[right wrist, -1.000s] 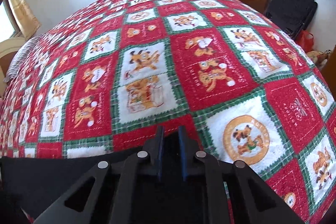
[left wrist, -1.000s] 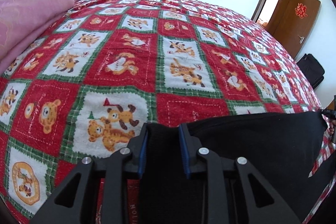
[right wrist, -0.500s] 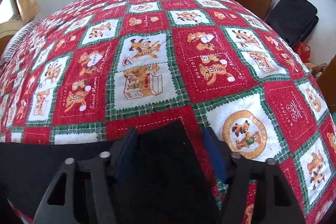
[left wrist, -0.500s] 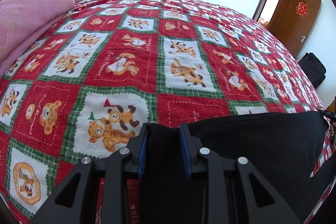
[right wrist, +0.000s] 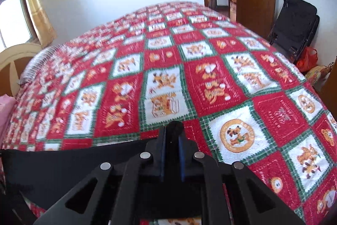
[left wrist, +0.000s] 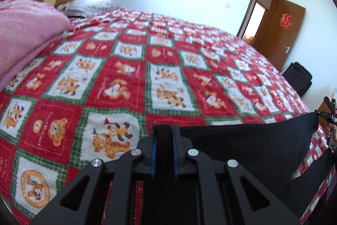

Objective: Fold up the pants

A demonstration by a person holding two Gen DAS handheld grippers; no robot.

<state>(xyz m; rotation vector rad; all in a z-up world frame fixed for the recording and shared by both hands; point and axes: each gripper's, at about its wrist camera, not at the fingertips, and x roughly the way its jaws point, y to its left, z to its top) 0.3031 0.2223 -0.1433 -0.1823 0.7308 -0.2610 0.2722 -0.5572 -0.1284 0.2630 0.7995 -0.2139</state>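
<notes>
A: On your left, the pink quilt [left wrist: 23, 35] is piled by the headboard. Is it in your way?

B: Not now, but swing the pants [left wrist: 248, 144] that way and the cloth could drag on it. Your left hand-held gripper [left wrist: 163, 140] is clamped on one black corner, with fabric bunched between its blue pads [left wrist: 153, 153].

A: And where do the pants sit?

B: You hold them stretched between your two tools, at the near edge of the bed [left wrist: 168, 81], above the red teddy-bear blanket [right wrist: 210, 85]. The top edge runs taut; the rest hangs below, out of sight.

A: The right side?

B: Your right hand-held gripper [right wrist: 172, 140] is closed on the other corner, a small black bulge poking out past the tips. I judge that grip to be shallow.

A: So what could go wrong?

B: Pull the two ends further apart and that shallow bite may slip, dropping one side. Lay the pants down unevenly and the hidden lower part could crease or fold under. Both views are blurred, so move slowly: haste could shake the cloth loose.
</notes>
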